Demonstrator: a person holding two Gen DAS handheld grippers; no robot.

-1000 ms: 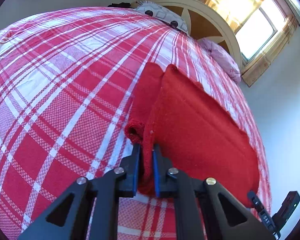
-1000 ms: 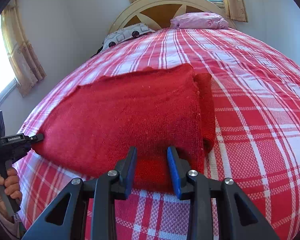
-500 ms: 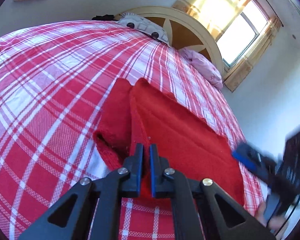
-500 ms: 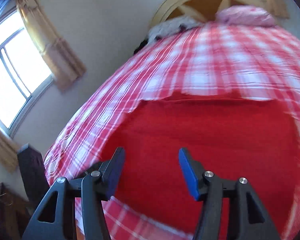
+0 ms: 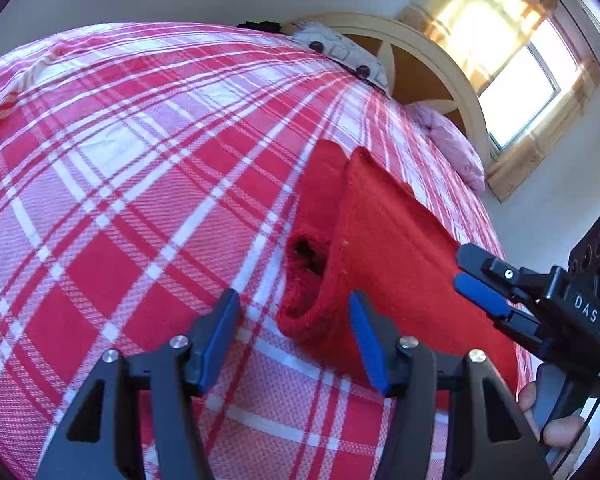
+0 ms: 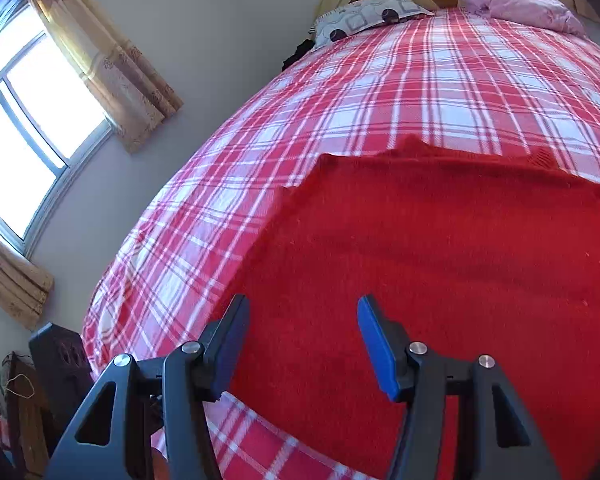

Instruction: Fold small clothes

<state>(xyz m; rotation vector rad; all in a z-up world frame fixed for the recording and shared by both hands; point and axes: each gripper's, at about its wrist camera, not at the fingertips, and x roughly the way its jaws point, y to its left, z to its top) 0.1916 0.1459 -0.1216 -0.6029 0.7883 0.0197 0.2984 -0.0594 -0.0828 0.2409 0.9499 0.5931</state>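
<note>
Above the near edge of the bed: left gripper (image 5: 294,338), angled downward, jaws just opened, parted, nothing pinched; red knit garment (image 5: 384,248) lying folded on the plaid bedspread (image 5: 140,168) just ahead. Right gripper (image 6: 300,340), jaws apart, hovering over the garment, empty. Beyond: patterned pillow (image 6: 370,14), pink pillow (image 6: 520,6), arched headboard (image 5: 432,60), curtained window (image 6: 24,128).

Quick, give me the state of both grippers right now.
Left gripper: open, jaws just opened, holding nothing; red sweater cuff lies between them.
Right gripper: open, empty, above the sweater.
</note>
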